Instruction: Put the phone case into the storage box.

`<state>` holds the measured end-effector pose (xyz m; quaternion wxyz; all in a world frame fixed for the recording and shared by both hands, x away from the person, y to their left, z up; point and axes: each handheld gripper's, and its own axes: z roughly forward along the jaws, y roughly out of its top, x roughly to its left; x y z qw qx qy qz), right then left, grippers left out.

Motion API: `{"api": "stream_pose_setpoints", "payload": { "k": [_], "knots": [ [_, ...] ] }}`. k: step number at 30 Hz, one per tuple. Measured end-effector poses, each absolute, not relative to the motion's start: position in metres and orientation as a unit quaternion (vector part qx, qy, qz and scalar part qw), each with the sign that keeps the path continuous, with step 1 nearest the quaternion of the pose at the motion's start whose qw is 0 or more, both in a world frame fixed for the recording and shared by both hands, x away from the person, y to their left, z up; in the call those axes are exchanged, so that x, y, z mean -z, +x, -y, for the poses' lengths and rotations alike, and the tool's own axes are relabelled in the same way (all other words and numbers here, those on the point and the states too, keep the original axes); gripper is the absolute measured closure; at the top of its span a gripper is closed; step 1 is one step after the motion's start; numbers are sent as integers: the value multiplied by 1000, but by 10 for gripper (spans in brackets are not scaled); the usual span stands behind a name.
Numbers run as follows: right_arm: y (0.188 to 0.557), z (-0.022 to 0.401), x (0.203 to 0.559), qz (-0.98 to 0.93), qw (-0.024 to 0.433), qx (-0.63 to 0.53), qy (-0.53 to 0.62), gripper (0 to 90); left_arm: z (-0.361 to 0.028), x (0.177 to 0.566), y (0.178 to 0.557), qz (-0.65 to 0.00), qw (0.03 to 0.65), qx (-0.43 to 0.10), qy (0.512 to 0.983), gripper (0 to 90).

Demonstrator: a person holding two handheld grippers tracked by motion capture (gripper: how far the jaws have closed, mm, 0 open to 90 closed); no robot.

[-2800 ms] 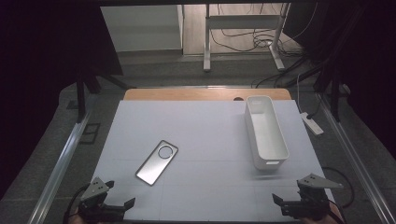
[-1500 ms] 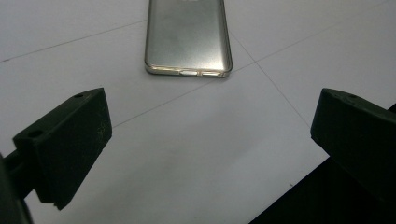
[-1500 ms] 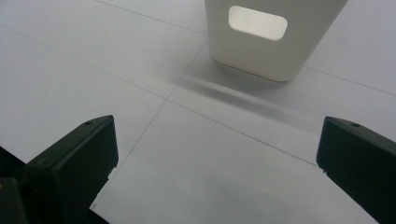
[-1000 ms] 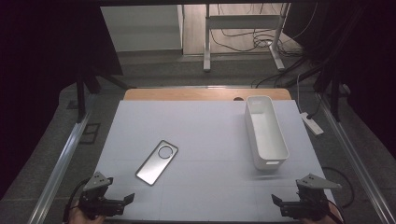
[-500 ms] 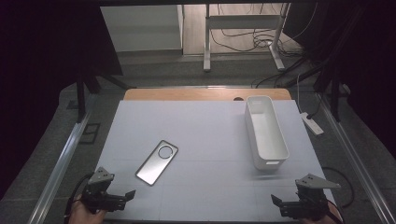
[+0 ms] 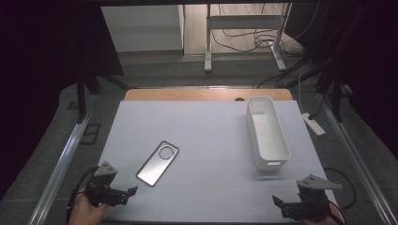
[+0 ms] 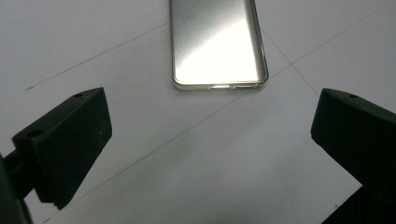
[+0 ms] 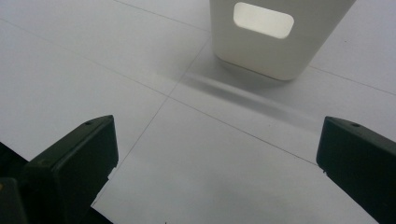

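Table [image 6: 206, 126]: pale grey-white sheet ruled with thin lines covers the top; a strip of bare wood shows along its far edge; everything below is placed against the white bin.
White bin [image 6: 266, 132]: long, open-topped, empty, upright on the sheet toward the far right, its long side running away from the person; in the right gripper view its near end wall [image 8: 275, 35] shows a rounded rectangular handle slot and throws a soft shadow on the sheet.
Phone case [image 6: 157, 162]: flat on the sheet well to the left of the bin and a little nearer the person, lying askew; silvery with a ring-shaped cutout at its far end; in the left gripper view its glossy surface [image 7: 215, 44] and clear rim lie just beyond the jaws, apart from them.
Right gripper [image 6: 289, 209]: at the near edge of the sheet, just nearer than the bin's near end and slightly to its right; jaws spread wide with nothing between them but bare sheet; grey plate on top.
Left gripper [image 6: 123, 193]: at the near edge, far left of the bin, close to the case's near end without touching it; jaws wide apart and empty; a hand [image 6: 84, 211] grips it from below.
Power strip [image 6: 312, 123]: white, on the floor just right of the bin, off the table.
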<state>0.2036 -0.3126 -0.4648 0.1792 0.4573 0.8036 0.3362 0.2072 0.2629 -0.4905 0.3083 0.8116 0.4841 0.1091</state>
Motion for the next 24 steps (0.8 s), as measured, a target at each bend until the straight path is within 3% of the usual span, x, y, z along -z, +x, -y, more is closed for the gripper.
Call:
{"api": "stream_pose_setpoints", "payload": {
  "k": [24],
  "knots": [
    [204, 312, 465, -805, 178, -335, 457, 0, -261, 488, 243, -470, 268, -90, 836, 0]
  ]
}}
